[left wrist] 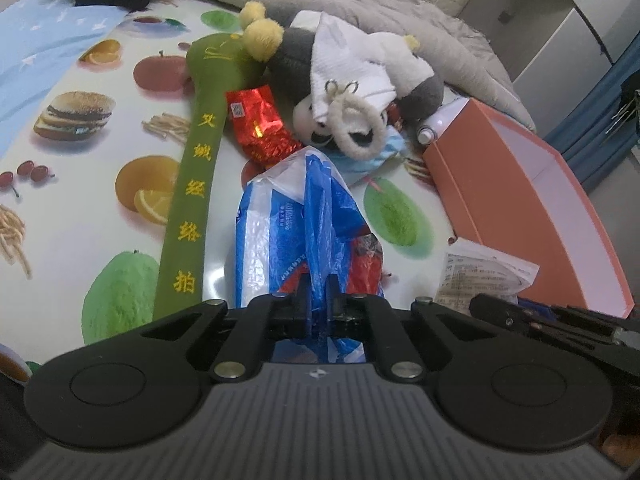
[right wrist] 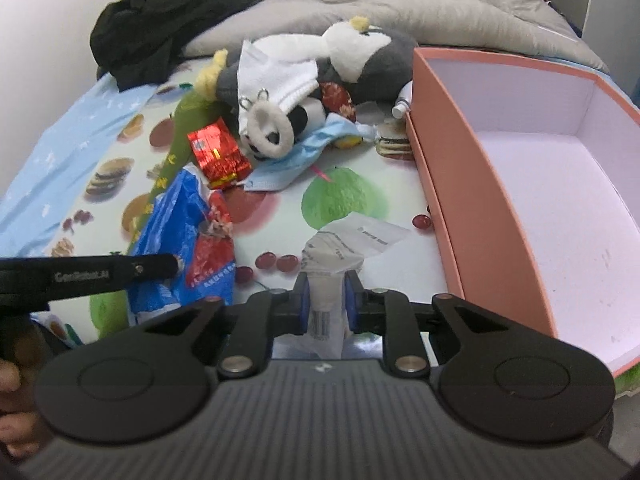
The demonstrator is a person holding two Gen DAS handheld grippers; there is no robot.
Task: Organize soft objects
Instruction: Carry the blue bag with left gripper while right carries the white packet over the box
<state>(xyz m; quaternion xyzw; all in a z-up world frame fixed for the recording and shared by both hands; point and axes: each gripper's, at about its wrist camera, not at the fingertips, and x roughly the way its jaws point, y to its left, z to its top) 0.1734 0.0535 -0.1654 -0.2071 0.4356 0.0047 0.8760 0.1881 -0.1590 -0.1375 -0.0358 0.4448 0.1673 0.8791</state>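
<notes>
Sorting barely begun: both tongs loaded, box empty

Gripping a blue bag [left wrist: 304, 224], the left tongs [left wrist: 318, 292] stand clamped on its crumpled plastic. The right tongs [right wrist: 327, 296] are clamped on a white packet [right wrist: 326, 312], just beside the box [right wrist: 452, 184], whose pale floor shows nothing inside. Everything else lies on the fruit-print cloth [left wrist: 80, 168]: a panda [left wrist: 348, 120] with a white towel [left wrist: 344, 76] over it, a green plush stick [left wrist: 200, 184], a red pouch [left wrist: 260, 124], a blue mask [right wrist: 288, 160]. Judged from this, no item is stowed yet; the two held pieces would go first, and the heap remains.
</notes>
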